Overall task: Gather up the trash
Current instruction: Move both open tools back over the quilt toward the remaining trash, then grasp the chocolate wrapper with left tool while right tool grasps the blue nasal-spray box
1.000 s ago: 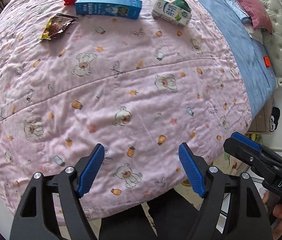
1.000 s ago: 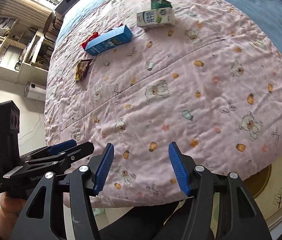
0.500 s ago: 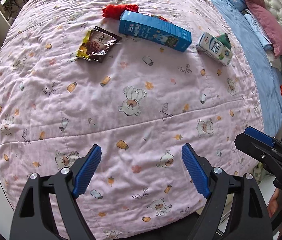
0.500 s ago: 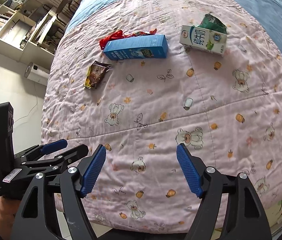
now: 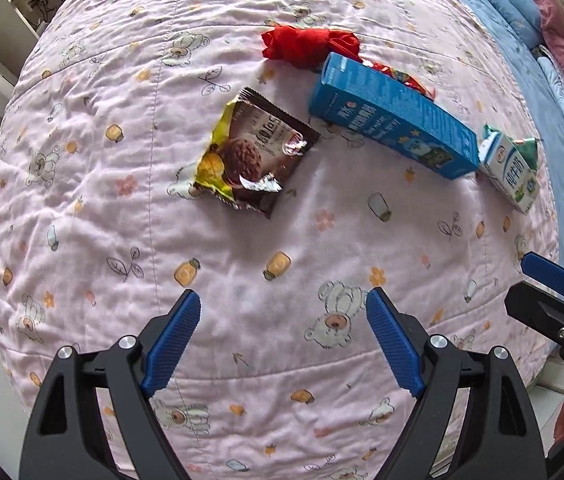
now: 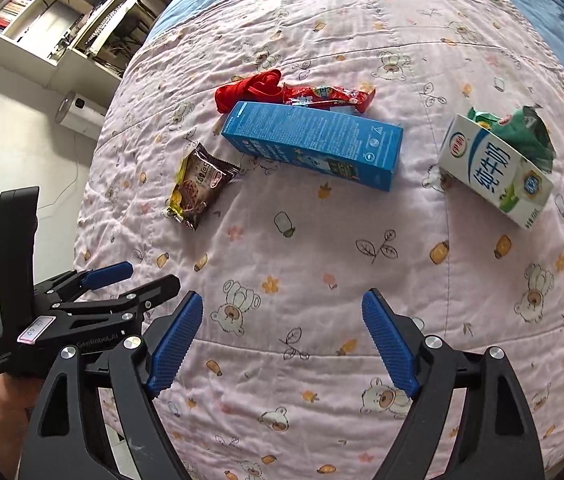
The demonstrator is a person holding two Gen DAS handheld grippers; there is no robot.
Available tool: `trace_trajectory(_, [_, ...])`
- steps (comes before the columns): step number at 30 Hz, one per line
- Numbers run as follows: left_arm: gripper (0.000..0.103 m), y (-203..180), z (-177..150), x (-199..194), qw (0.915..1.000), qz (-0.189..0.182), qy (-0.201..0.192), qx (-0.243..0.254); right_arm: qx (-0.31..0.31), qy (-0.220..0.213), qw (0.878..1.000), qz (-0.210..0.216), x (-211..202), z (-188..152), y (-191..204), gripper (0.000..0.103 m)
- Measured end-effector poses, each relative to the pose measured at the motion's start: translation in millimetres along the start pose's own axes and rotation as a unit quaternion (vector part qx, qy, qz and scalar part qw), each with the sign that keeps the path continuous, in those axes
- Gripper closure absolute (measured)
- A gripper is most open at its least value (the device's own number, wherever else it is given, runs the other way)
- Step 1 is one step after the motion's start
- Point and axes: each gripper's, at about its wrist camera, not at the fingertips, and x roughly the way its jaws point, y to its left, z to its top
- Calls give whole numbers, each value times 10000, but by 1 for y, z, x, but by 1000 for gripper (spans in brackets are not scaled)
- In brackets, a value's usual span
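Observation:
Trash lies on a pink bear-print quilt [image 5: 242, 272]. A brown and yellow cookie wrapper [image 5: 250, 156] lies ahead of my open, empty left gripper [image 5: 282, 340]. Beyond it lie a blue carton [image 5: 394, 120], a red bag [image 5: 310, 46] and a torn white and green milk carton [image 5: 510, 168]. In the right wrist view I see the wrapper [image 6: 202, 184], the blue carton [image 6: 314, 144], the red bag [image 6: 250, 90], a red snack wrapper [image 6: 330, 96] and the milk carton [image 6: 498, 164]. My right gripper [image 6: 282, 340] is open and empty, short of them.
A blue sheet [image 5: 522, 60] and pillows [image 5: 562, 40] lie at the right of the bed. Shelves and a desk [image 6: 62, 12] stand beyond the bed's far left. The left gripper shows in the right wrist view [image 6: 94, 292].
Both grippers have moved forward over the quilt toward the trash, which now looks larger and nearer. Both stay open.

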Motion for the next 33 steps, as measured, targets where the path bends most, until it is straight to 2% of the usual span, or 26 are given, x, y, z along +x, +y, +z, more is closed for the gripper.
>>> trace_trajectory(8, [16,8,59,36,9997,210,154,12,-91,119,9999,59,31,34,-13,24])
trace_trajectory(13, [16,11,76,67,9983,443,387,42,-454,28,9990,30,40,62,-17,24])
trace_trajectory(15, [21,13,80,75,9978,512,419,6,-678,-13,9977,-39,41,74,-16,23])
trace_trajectory(16, [27,13,82,78,9975,565,420,0,-801,-25,9968,-72,41,80,-16,23])
trace_trajectory(17, [28,14,83,80,9974,569,433,-10,-941,-34,9955,-101,42,86,-14,23])
trace_trajectory(20, [37,14,84,80,9982,490,335,-13,-1397,-6,9899,-228,49,97,-7,22])
trace_trajectory(24, [67,15,84,74,9994,277,222,-25,-1775,226,9836,-229,65,104,-2,22])
trace_trajectory(30, [71,38,78,62,9962,-444,326,-682,-2172,334,9739,-564,83,115,6,18])
trace_trajectory(33, [71,49,68,58,9937,-601,339,-883,-2152,367,9741,-593,86,125,6,18])
